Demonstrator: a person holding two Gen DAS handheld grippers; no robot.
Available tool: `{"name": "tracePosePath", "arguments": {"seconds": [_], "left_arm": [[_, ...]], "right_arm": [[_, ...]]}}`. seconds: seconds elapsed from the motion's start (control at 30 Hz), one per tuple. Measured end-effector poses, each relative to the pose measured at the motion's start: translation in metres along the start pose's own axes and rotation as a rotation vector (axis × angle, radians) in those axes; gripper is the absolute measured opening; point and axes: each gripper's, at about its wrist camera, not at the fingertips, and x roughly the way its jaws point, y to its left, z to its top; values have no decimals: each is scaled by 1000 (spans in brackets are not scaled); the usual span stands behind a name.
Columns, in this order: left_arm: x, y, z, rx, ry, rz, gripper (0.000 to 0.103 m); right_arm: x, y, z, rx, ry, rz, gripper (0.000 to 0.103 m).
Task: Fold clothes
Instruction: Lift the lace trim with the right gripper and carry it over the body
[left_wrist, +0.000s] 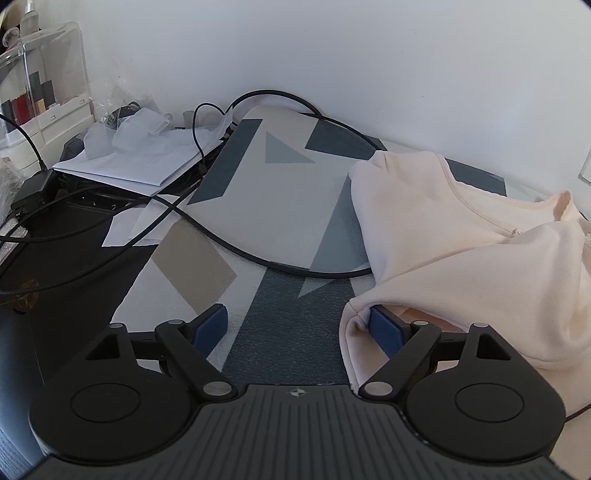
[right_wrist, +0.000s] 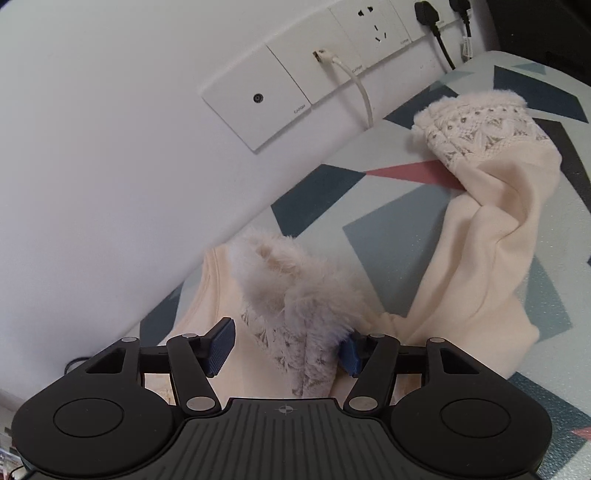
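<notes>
Left tool (left_wrist: 299, 326) stands open; its right pad touches the cream sweater (left_wrist: 461, 236) at 3 o'clock. Right tool (right_wrist: 286, 349) straddles the fur-trimmed cuff (right_wrist: 291, 295), jaws apart, no grip.

Cream fur-trimmed garment (right_wrist: 491, 236) lies crumpled on the patterned mat (right_wrist: 391, 229).

The cream garment (left_wrist: 461, 236) runs off the frame's right edge and hides the left claw's (left_wrist: 299, 325) right fingertip.

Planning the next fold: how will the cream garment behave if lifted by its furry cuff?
The cream garment probably droops limply; it already lies in soft creases. The furry cuff may compress and slip between the pads.
</notes>
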Motion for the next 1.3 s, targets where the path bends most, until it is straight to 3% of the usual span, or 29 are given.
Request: {"name": "tracePosePath", "arguments": {"seconds": [0.17,0.23,0.3,0.47,0.5,0.67,0.77,0.9,0.97,1.1,1.2,1.3], "left_arm": [[0,-1,0,5,-3,9,87],[0,-1,0,6,-3,10,87],[0,-1,0,10,-3,10,87],[0,-4,1,41,0,2,88],[0,-6,1,50,3,-1,88],[-7,-21,2,181,11,-13,88],[-23,-32,4,296,-9,-54,88],[-58,-37,12,375,-76,-215,88],[-62,-35,25,344,-88,-245,88],[-31,-23,65,134,-30,-241,88],[12,-21,89,-24,33,-247,76],[42,-29,101,-49,74,-227,68]], "right_arm": [[15,8,5,-68,-12,-57,53],[14,11,8,-89,-6,-85,28],[7,16,12,-112,-9,-75,20],[-62,18,27,-193,-330,48,18],[-67,10,30,-167,-343,48,18],[-40,-25,22,-186,-192,-88,18],[-37,-35,14,-143,-200,-87,18],[-56,-32,14,-133,-310,-106,18],[-67,-30,15,-135,-371,-125,18],[-72,-31,14,-143,-351,-116,18],[-70,-26,8,-183,-338,-119,18],[-68,-27,6,-150,-334,-107,19]]}}
